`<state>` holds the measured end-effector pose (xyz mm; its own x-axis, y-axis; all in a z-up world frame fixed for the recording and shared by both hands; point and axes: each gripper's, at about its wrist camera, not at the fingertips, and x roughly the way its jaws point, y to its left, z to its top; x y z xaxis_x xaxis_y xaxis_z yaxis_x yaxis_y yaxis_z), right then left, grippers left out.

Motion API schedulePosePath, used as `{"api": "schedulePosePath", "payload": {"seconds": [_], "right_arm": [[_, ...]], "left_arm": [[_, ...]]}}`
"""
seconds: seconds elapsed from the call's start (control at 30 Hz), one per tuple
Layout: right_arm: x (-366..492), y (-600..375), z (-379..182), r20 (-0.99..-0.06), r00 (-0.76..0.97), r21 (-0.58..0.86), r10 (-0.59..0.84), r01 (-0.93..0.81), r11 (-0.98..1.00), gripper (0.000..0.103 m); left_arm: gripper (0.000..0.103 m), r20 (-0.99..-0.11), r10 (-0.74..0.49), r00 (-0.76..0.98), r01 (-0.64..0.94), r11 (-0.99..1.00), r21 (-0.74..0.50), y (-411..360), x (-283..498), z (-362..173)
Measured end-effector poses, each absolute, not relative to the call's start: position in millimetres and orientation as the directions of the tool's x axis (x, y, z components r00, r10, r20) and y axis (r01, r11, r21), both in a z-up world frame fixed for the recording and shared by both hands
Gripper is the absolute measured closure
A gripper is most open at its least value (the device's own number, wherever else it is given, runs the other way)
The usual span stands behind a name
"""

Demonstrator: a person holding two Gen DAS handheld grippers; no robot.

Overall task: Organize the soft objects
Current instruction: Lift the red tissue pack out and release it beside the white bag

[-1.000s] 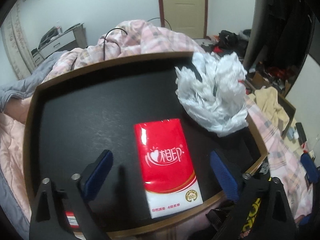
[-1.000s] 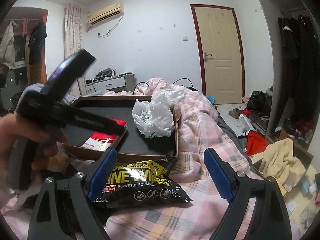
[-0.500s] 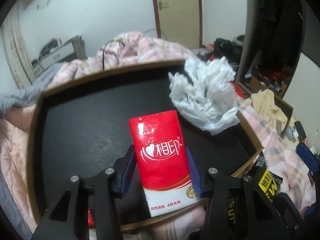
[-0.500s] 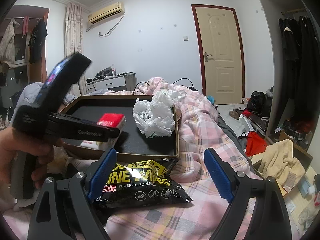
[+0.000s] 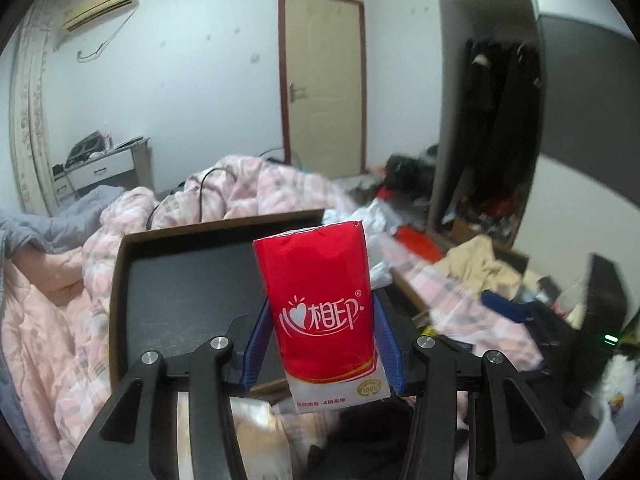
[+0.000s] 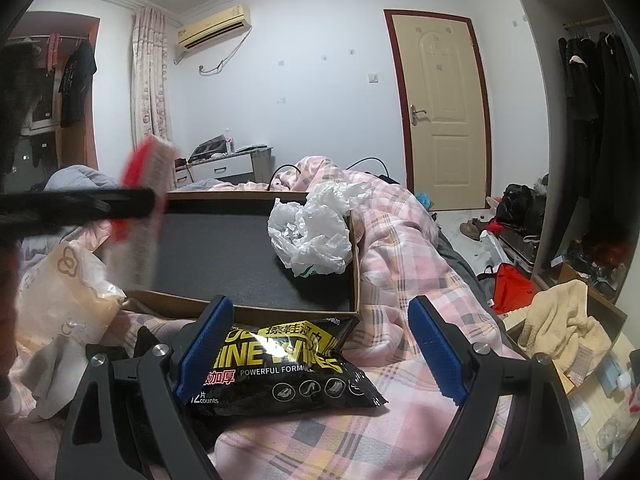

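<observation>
My left gripper point(image 5: 320, 344) is shut on a red and white tissue pack point(image 5: 320, 312) and holds it upright, lifted above the front edge of the black-lined cardboard tray point(image 5: 168, 280). The right wrist view shows the same pack point(image 6: 144, 208), blurred, in the air left of the tray point(image 6: 224, 256). A crumpled white plastic bag point(image 6: 312, 232) lies in the tray's far right corner. My right gripper point(image 6: 316, 348) is open and empty over a black and yellow wipes pack point(image 6: 280, 372) on the pink plaid quilt.
A tan plastic bag point(image 6: 60, 292) lies left of the tray. The pink plaid quilt point(image 6: 400, 248) covers the bed. Clothes and a red bag point(image 6: 512, 284) clutter the floor to the right, near a wardrobe point(image 5: 500, 120).
My left gripper closed on the tissue pack, lifted it off the tray floor and tilted it upright. My right gripper stayed still and open.
</observation>
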<state>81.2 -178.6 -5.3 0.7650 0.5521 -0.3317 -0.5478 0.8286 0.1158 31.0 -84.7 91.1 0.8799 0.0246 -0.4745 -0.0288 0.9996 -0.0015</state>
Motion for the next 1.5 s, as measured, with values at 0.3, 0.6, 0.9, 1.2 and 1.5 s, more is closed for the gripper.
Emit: {"api": "schedulePosePath", "payload": {"seconds": [0.3, 0.6, 0.9, 1.2, 1.5], "right_arm": [[82.7, -178.8, -5.4, -0.335, 0.76, 0.123, 0.556, -0.55, 0.826, 0.015], [83.9, -179.4, -5.7, -0.339, 0.755, 0.13, 0.561, -0.553, 0.823, 0.015], [84.7, -178.6, -7.1, -0.343, 0.751, 0.133, 0.565, -0.556, 0.82, 0.015], [84.7, -177.9, -8.3, -0.348, 0.748, 0.136, 0.566, -0.557, 0.819, 0.015], [84.8, -178.7, -9.1, -0.348, 0.746, 0.139, 0.568, -0.558, 0.818, 0.015]], "left_arm": [[0.058, -0.39, -0.102, 0.915, 0.067, 0.992, -0.104, -69.2, -29.8, 85.5], [0.058, -0.45, -0.225, 0.864, 0.14, 0.966, -0.216, -49.4, -39.3, 33.5], [0.055, -0.467, -0.202, 0.861, 0.151, 0.978, -0.145, -62.4, -39.4, 31.4], [0.032, -0.441, -0.194, 0.876, 0.154, 0.98, -0.125, -63.1, -43.7, 30.3], [0.026, -0.336, -0.16, 0.928, 0.13, 0.985, -0.112, -58.7, -63.5, 46.4]]}}
